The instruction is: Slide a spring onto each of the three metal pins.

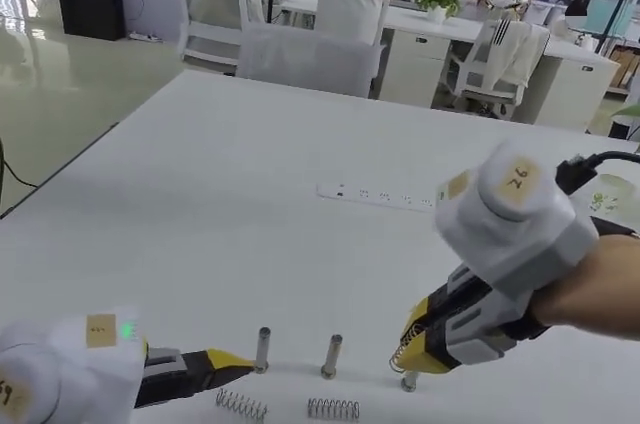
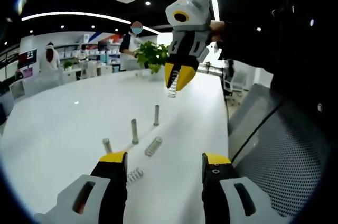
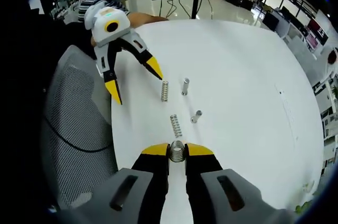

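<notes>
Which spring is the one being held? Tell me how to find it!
On the big white table, three metal pins stand in a row near the front edge. Just above the right-end pin is the right gripper, and the held spring is pinched in its yellow jaws. The two other springs lie flat on the table.

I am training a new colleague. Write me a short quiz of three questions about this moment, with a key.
1. True or false: the left gripper is shut on a spring.
2. How many loose springs lie on the table? A) one B) two C) three
3. Fill in: the right gripper is shut on a ____.
Key: 1 false, its jaws stand open; 2 B; 3 spring.
</notes>
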Motion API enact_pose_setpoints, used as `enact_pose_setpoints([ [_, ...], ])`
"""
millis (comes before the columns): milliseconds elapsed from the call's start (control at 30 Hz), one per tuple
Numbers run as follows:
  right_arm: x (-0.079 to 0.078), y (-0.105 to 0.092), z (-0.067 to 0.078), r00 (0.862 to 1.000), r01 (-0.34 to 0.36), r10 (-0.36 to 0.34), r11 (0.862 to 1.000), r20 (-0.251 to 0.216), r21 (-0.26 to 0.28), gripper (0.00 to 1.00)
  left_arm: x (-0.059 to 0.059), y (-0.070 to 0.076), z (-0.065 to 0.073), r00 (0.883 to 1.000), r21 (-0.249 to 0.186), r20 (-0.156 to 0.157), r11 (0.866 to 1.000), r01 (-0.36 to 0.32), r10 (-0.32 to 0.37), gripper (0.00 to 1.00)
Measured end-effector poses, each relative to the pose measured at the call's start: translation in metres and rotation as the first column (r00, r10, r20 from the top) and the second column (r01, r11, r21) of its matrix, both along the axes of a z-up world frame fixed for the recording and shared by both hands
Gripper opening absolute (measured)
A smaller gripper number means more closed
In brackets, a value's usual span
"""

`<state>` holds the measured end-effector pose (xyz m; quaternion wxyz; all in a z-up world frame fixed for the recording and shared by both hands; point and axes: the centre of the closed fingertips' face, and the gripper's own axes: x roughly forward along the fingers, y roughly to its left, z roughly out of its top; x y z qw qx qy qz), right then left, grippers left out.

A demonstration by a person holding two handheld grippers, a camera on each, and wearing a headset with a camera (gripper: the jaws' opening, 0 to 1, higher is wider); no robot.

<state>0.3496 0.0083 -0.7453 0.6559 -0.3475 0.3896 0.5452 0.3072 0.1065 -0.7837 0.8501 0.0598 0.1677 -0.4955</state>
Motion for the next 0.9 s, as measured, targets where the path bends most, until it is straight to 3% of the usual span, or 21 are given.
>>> enact_pose_setpoints([
  [433, 0.029, -0.024, -0.005, 0.999, 0.040, -0.037, 0.996, 0.036, -0.077, 0.08, -0.002, 0.004, -0.002, 1.000, 0.019, 0.002, 1.000, -0.021, 0.021, 0.52],
  [700, 0.043, -0.033, -0.021, 0.999, 0.034, -0.028, 0.991, 0.046, -0.131, 0.08, -0.003, 0.007, -0.002, 0.999, 0.027, 0.003, 0.999, -0.034, 0.034, 0.52],
  [900, 0.048, -0.034, -0.035, 0.999, 0.026, -0.021, 0.990, 0.034, -0.142, 0.08, -0.005, 0.008, -0.004, 0.999, 0.039, 0.004, 0.998, -0.042, 0.042, 0.52],
])
